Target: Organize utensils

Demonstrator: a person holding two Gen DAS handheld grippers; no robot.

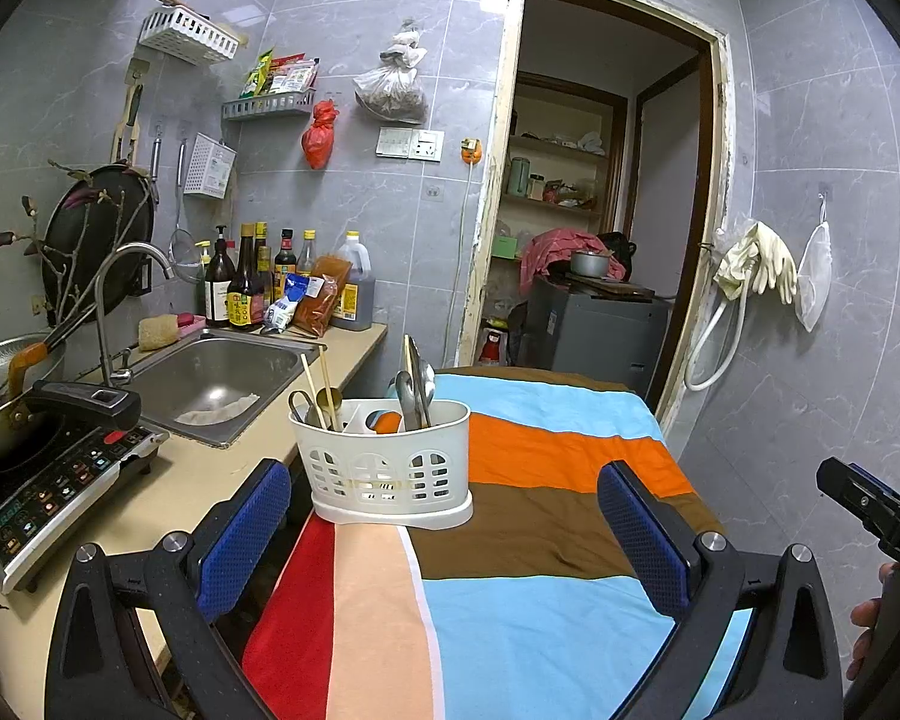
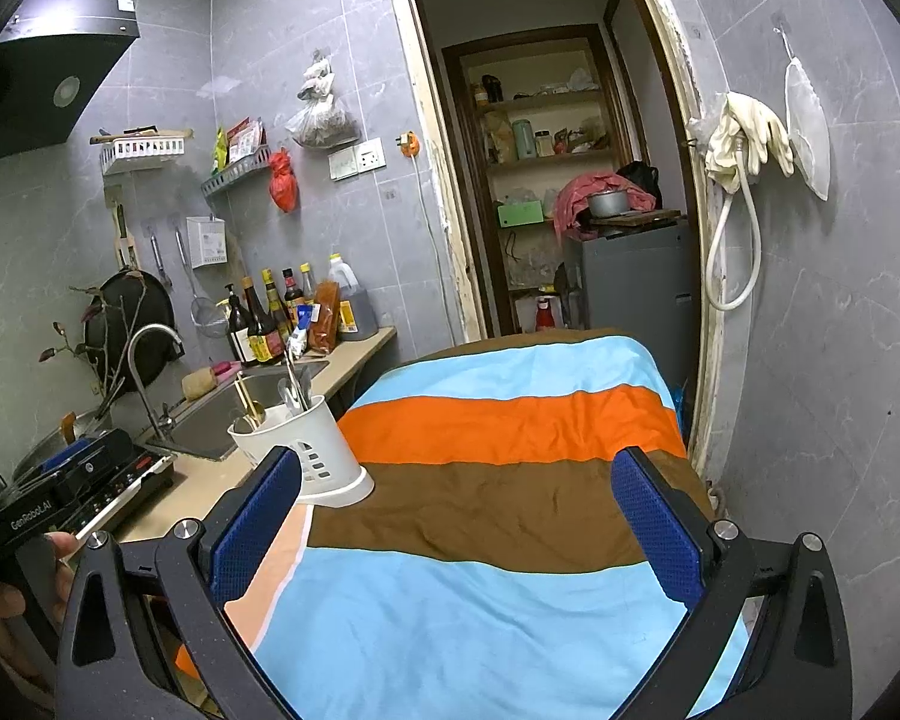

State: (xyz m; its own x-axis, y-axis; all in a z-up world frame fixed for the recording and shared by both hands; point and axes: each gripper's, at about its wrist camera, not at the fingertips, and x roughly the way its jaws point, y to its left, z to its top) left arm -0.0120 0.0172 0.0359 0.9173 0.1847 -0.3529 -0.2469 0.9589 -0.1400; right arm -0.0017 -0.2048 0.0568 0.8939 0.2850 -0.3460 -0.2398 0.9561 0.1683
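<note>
While our left gripper (image 1: pixel 444 534) and right gripper (image 2: pixel 456 534) both gape empty, the caddy (image 1: pixel 384 468) stands on the cloth's (image 1: pixel 540 600) far left edge, its utensils (image 1: pixel 417 387) upright, dead ahead of our left, which we judge nearer.

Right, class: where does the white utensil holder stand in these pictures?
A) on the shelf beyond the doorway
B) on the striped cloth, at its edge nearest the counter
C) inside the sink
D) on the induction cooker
B: the white utensil holder stands upright on the striped cloth, at the edge beside the counter, with both grippers open and empty.
</note>
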